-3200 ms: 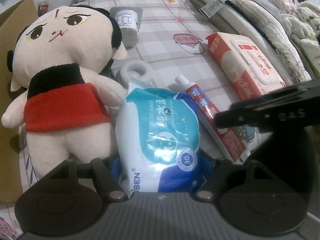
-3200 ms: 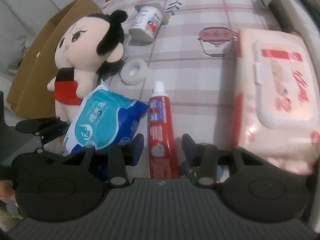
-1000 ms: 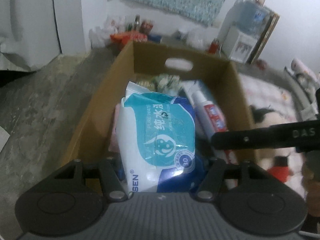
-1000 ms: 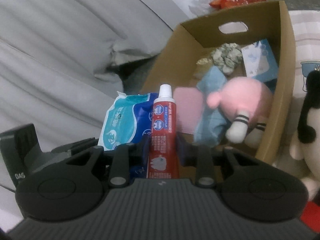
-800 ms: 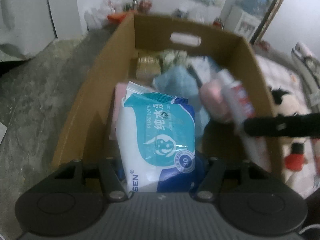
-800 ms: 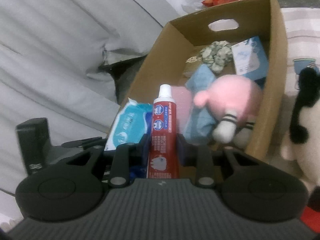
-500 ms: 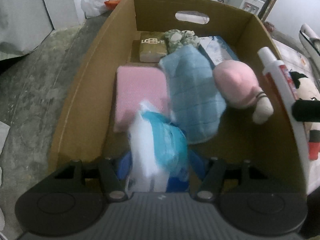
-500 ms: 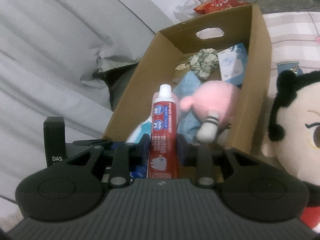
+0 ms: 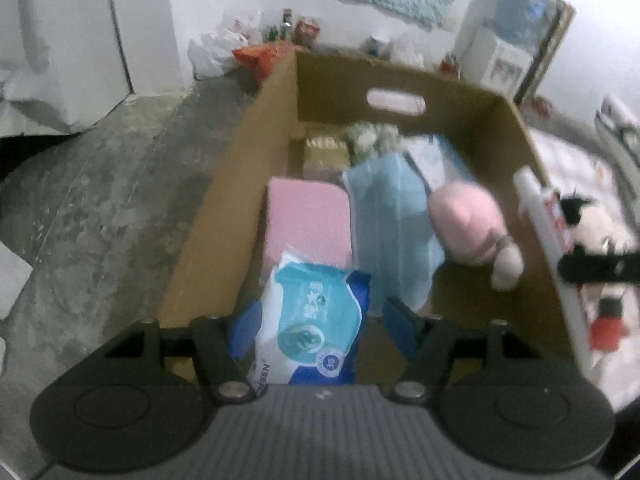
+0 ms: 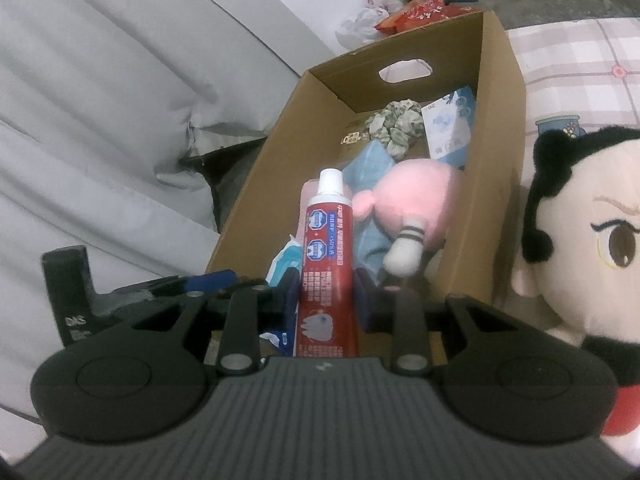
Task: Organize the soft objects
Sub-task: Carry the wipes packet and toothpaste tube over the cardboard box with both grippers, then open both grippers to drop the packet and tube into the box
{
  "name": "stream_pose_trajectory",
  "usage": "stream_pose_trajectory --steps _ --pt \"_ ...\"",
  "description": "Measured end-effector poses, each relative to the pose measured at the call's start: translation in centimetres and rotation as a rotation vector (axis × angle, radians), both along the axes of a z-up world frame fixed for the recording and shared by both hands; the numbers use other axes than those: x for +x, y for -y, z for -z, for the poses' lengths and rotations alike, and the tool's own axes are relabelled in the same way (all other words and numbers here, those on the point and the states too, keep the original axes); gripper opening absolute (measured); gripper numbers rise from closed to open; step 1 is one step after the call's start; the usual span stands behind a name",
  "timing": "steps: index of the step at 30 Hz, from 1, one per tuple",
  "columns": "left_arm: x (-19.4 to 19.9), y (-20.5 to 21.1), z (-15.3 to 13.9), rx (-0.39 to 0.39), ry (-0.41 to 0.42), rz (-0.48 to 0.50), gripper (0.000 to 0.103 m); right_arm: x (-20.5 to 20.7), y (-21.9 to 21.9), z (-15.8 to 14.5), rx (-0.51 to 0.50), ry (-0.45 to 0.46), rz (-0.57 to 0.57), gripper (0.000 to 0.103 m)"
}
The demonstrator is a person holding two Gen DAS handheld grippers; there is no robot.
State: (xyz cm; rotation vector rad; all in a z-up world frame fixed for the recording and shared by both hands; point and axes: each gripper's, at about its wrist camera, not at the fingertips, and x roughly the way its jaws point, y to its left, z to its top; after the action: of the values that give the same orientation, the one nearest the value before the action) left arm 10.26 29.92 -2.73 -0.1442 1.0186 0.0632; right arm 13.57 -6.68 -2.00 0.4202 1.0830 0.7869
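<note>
The left gripper is hanging over the near end of the cardboard box, its jaws having just been opening and now standing clear of the wet-wipe pack lying between them; the right gripper is clenching a red toothpaste tube upright above the box's near edge. Inside, a pink pad, a blue cloth and a pink plush are lying side by side; a scrunchie, a small tan packet and a blue-and-white pack are sitting at the far end; a big-headed doll is leaning just outside the right wall.
</note>
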Motion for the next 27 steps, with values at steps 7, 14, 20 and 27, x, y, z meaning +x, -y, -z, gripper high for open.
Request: stream_pose_trajectory --steps 7,14,20,27 --pt "-1.4 -1.7 -3.1 -0.046 0.113 -0.081 0.071 -0.4 -2.3 1.0 -0.001 -0.031 -0.026 0.028" --pt "-1.9 -1.8 -3.4 -0.058 0.145 -0.094 0.071 0.0 -6.1 2.0 -0.057 -0.008 -0.066 0.028" --pt "-1.9 -1.8 -3.0 -0.059 0.147 -0.094 0.071 1.3 -8.7 3.7 -0.11 -0.057 -0.074 0.028" --pt "-2.1 -2.4 -2.5 -0.062 0.133 -0.107 0.071 1.6 -10.7 5.8 -0.175 -0.137 -0.099 0.031"
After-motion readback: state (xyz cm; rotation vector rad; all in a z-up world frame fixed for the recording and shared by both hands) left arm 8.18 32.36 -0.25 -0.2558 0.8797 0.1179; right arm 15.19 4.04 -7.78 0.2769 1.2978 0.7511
